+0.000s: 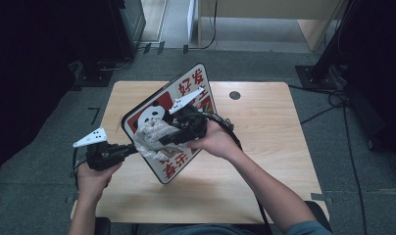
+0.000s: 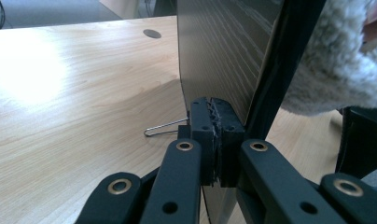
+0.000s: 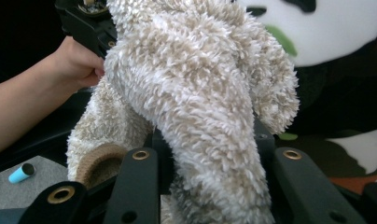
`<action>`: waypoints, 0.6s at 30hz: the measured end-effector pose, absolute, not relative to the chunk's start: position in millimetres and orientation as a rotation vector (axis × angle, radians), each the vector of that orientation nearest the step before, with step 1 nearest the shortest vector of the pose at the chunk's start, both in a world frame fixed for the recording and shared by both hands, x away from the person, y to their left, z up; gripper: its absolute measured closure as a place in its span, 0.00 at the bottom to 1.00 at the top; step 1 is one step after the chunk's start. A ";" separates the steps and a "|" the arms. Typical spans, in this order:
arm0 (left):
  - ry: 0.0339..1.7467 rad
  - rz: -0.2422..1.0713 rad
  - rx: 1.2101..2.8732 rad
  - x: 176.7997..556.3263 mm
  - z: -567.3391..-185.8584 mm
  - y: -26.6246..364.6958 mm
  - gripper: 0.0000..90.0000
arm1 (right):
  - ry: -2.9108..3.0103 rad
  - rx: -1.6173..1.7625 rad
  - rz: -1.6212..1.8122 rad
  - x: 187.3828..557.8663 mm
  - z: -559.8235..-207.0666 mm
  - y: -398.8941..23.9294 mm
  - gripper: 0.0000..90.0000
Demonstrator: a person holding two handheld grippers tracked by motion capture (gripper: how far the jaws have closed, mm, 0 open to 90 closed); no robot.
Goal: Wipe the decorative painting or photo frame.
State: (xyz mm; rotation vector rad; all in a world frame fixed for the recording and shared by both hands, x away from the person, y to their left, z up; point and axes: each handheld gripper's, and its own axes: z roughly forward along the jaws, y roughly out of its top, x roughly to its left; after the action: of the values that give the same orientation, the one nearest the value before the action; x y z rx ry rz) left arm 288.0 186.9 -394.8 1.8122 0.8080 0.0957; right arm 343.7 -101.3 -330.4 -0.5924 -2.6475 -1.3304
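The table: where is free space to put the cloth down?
Bare wood lies right of the panda sign, toward the round hole, and along the table's near edge. Crowded: the left, where both grippers, cloth and sign meet.

We see a light wood-grain table (image 1: pixel 264 142) with a small dark round hole (image 1: pixel 235 95) near its far edge. On the table stands a board (image 1: pixel 184 88) with a black rim, a white border and a red field; red characters run along the border, and a black-and-white panda (image 1: pixel 148 116) fills the corner of the board nearest the left gripper (image 1: pixel 132 149). In the left gripper view the board's back is dark grey with a fine wood grain. The fluffy cloth (image 3: pixel 196 93) against the board's face is cream and beige, mottled. Both grippers are black with brass-coloured rivets, and the right gripper (image 1: pixel 169 139) carries a pale grey plate. The floor around the table is grey.
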 end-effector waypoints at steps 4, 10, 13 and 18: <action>0.809 0.095 1.812 287.9 -394.8 187.0 0.99 | -2.642 -0.596 -1.318 342.9 -335.8 -101.9 0.73; 0.806 0.093 1.810 288.0 -394.9 186.9 0.99 | -2.637 -0.597 -1.307 341.9 -342.5 -103.3 0.73; 0.806 0.093 1.810 288.1 -395.1 187.0 0.99 | -2.628 -0.605 -1.307 341.0 -347.3 -104.3 0.73; 0.799 0.092 1.814 287.4 -395.1 187.0 0.99 | -2.623 -0.610 -1.313 338.6 -353.6 -105.8 0.73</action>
State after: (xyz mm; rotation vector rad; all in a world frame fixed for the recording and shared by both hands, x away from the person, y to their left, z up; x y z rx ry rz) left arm 287.4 187.0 -395.1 1.8142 0.7985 0.0921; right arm 338.6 -105.8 -353.6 -0.6096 -2.6233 -1.3126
